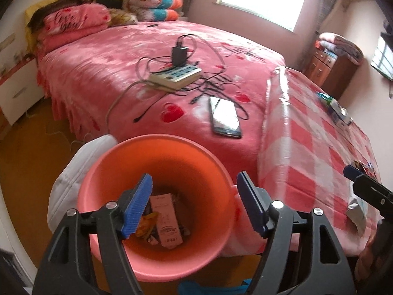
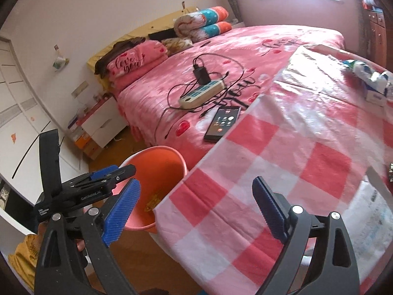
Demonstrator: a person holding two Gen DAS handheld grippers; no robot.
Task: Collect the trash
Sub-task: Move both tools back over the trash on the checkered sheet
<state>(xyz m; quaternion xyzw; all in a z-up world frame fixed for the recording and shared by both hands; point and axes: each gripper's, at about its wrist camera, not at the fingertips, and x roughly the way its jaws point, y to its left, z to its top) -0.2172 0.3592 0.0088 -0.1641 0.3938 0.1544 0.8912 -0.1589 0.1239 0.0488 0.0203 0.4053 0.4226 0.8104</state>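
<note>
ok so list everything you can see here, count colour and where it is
bin: one, orange-pink, on the floor at the bed's foot, wrappers and a paper slip inside
bed cover: one, pink with red hearts, over the bed
checked cloth: one, pink and white, under clear plastic, right of the bin
phone: one, black, screen lit, on the bed cover beside the checked cloth
power strip: one, white, mid-bed, black charger plugged in, black cables around it
folded blankets: a stack, teal, orange and cream, at the headboard
pillow: one, pink, lettered
nightstand: one, white, beside the bed
left hand-held gripper: black, blue pads, open above the bin
right hand-held gripper: black, blue pads, open over the checked cloth's edge
</note>
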